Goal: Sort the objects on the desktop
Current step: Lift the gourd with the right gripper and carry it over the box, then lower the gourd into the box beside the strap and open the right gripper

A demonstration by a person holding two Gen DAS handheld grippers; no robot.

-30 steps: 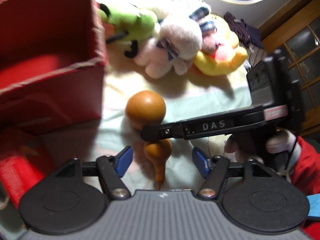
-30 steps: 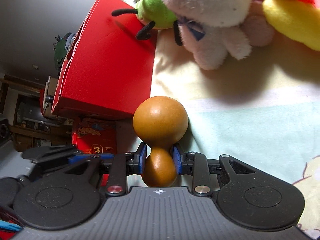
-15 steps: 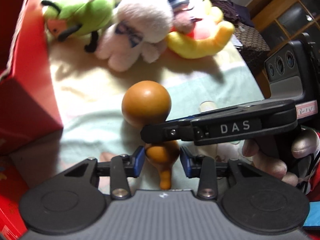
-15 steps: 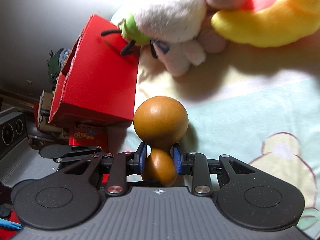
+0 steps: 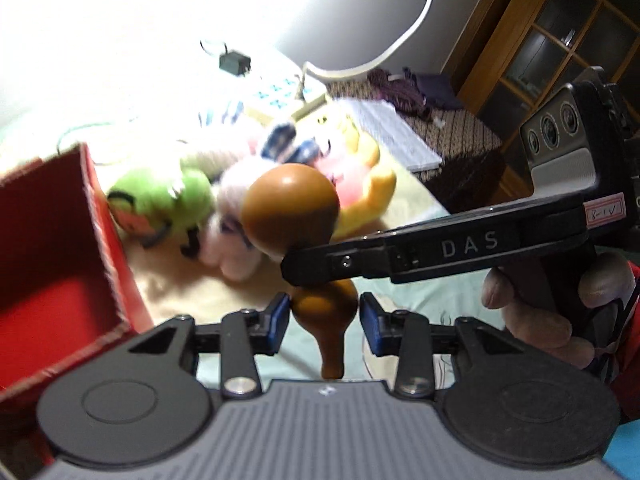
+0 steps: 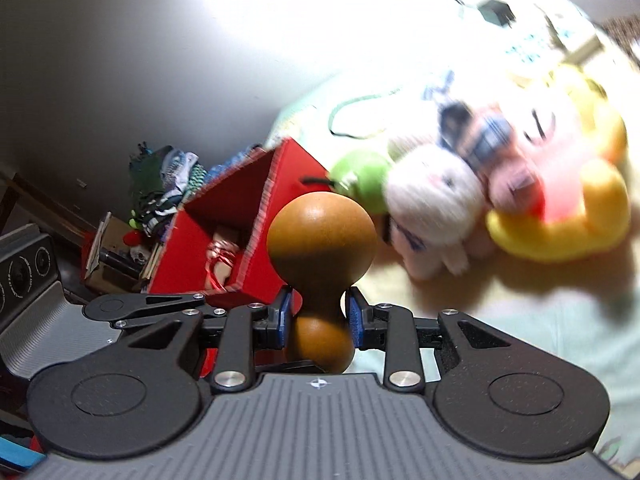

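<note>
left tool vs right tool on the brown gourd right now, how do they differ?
Contact: the right tool has its blue pads pressed on the glossy brown wooden gourd at its narrow waist; the left tool shows gaps between both pads and the gourd.
Position: the right tool grips the waist, the left tool brackets the small lower bulb, near the stem.
Shared: both are black with blue pads and centred on the same gourd, beside the red cardboard box.

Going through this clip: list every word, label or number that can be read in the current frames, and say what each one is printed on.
"DAS": pale letters on the side of the right gripper, seen in the left wrist view.
White sticker on that same gripper's body: handwritten red marks, too small to read for certain.
The patterned box behind the plush toys is too blurred to show any text.
The right wrist view shows no readable text.
</note>
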